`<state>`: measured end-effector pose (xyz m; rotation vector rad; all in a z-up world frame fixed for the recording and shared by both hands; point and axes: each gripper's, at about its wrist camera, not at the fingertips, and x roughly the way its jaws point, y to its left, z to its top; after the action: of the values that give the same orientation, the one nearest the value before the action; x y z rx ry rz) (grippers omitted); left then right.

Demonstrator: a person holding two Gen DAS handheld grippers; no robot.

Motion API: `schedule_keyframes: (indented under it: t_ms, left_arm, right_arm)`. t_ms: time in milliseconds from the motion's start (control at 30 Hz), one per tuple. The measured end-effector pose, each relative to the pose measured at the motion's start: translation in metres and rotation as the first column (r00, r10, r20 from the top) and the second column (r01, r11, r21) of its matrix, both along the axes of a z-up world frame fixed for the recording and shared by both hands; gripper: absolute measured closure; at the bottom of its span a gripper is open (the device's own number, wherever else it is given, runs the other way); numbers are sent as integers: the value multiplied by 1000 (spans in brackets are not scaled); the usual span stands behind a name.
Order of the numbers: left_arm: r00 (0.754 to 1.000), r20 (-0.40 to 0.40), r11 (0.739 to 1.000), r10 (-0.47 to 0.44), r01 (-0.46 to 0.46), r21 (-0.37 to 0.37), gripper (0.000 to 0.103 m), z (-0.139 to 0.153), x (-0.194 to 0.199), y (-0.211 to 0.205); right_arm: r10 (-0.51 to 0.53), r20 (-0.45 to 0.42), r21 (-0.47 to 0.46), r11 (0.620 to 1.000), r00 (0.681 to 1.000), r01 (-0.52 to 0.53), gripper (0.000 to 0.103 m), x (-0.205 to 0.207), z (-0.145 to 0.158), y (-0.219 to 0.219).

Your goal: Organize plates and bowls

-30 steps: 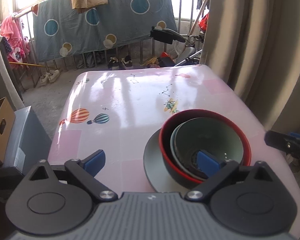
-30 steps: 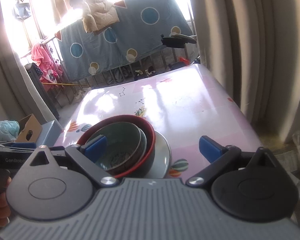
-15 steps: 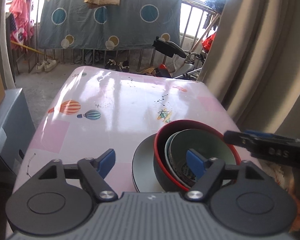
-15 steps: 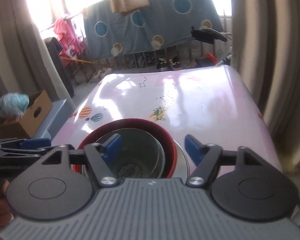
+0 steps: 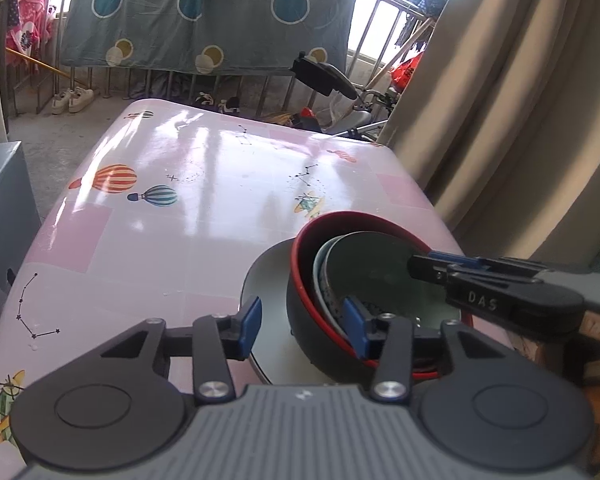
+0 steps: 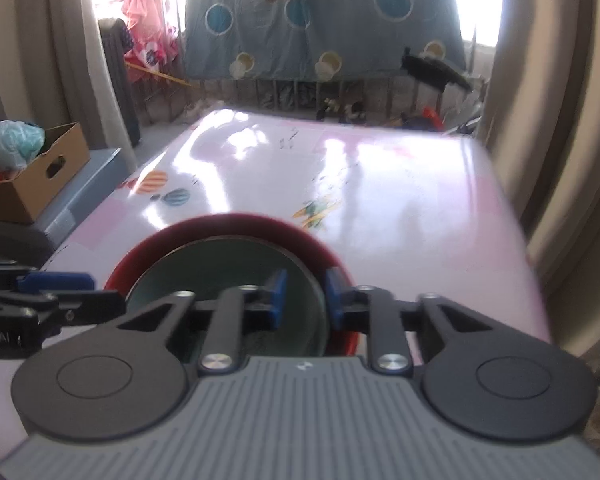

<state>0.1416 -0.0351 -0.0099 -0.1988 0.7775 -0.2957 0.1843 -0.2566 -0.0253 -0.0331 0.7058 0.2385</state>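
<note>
A red-rimmed black bowl (image 5: 312,300) sits on a grey plate (image 5: 266,280) at the pink table's near right. Two smaller grey-green bowls (image 5: 372,264) nest inside it. My left gripper (image 5: 304,328) straddles the near-left walls of the nested bowls, with one pad outside over the plate and one pad inside, its jaws still apart. My right gripper (image 6: 303,298) has closed on the right rim of the stacked bowls (image 6: 228,268), one pad inside the inner bowl and one outside the red rim; it also shows in the left wrist view (image 5: 440,266).
The pink table (image 5: 204,184) with balloon prints stretches away beyond the bowls. Beige curtains (image 5: 520,120) hang close on the right. A cardboard box (image 6: 32,172) and a grey bin stand to the left of the table. A railing with a hung blanket is behind.
Both grippers moved in onto the bowl stack. The right jaws narrowed from wide open to pinching the right rim. The left jaws narrowed around the near-left walls.
</note>
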Motion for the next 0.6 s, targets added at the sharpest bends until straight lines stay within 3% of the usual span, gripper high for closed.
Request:
schedule_keyframes:
  t_ms: [100,600]
  left_arm:
    - [1000,1,1000,-5,5,-8,59,-2,-1,1]
    - [1000,-1,1000,-23,23,-21,58,-5,3,1]
  right_arm:
    - [-5,10,-26,1000,1000,6,89,-4,-2,4]
    - [-21,-2,25,999,1000,21,88,-12,-2,-5]
